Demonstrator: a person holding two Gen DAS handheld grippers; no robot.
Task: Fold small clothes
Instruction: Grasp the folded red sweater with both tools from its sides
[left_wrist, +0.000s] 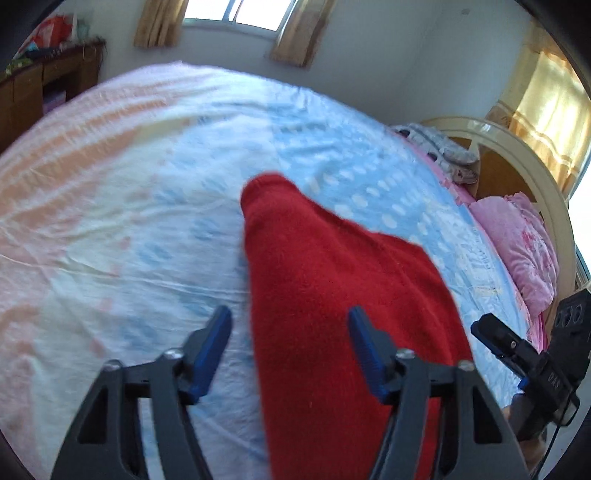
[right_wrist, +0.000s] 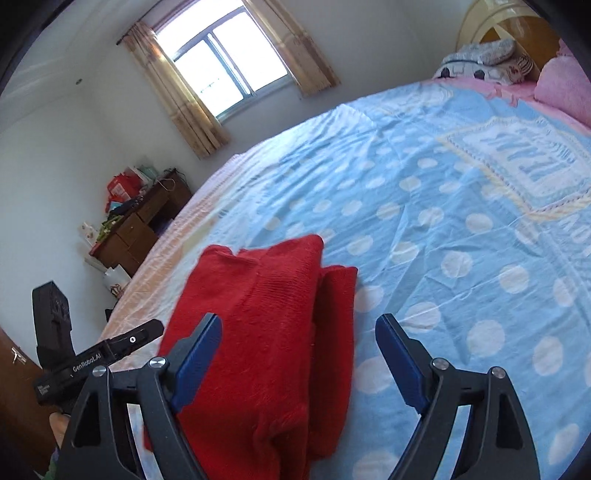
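A home bedroom; a wide bed (right_wrist: 461, 206) under a blue sheet with pale dots fills most of both views; pink pillows (left_wrist: 524, 243) lie against a curved cream headboard (left_wrist: 517, 147); a window (right_wrist: 225, 62) with beige curtains (right_wrist: 177, 96) lights white walls; a cluttered wooden dresser (right_wrist: 136, 229) stands in the corner.

White lettering "GenRobot.AI" along the side of the left gripper (right_wrist: 99, 354) body seen from the right wrist, large mirrored blue letters on the bedsheet (right_wrist: 517, 147) panel, not legible
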